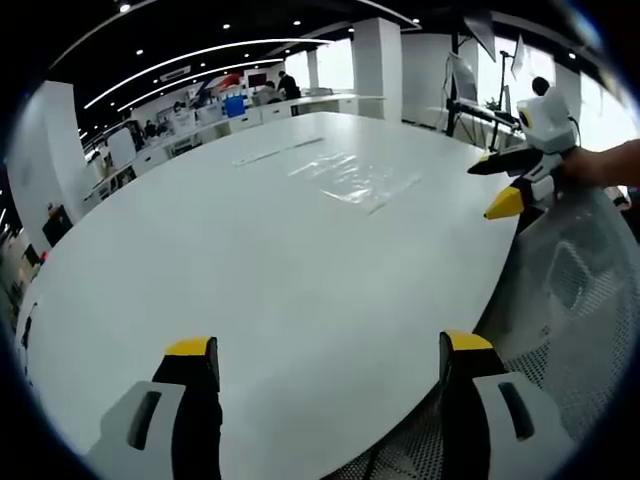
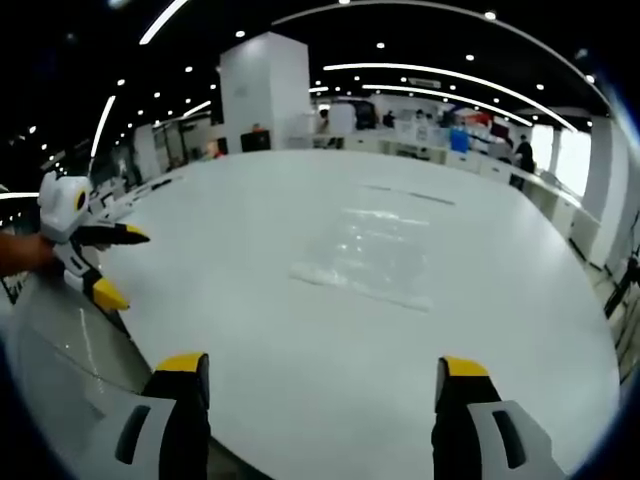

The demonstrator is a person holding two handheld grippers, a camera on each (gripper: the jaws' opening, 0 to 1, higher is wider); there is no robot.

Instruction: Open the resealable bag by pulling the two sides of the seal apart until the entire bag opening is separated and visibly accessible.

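Lying flat on the white table (image 2: 300,400), well in from its edges: the clear resealable bag (image 2: 375,255), touched by nothing. Left gripper (image 1: 330,365) spread wide, holding nothing. Right gripper (image 2: 320,380) likewise spread, both near the table's edge.

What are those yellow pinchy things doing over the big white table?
A person holds a gripper in each hand above a big white table. A clear resealable bag lies flat on the table, untouched and not yet opened. The left gripper and the right gripper are both open and empty, hovering at the near edge, short of the bag. A mesh chair sits beside the table.
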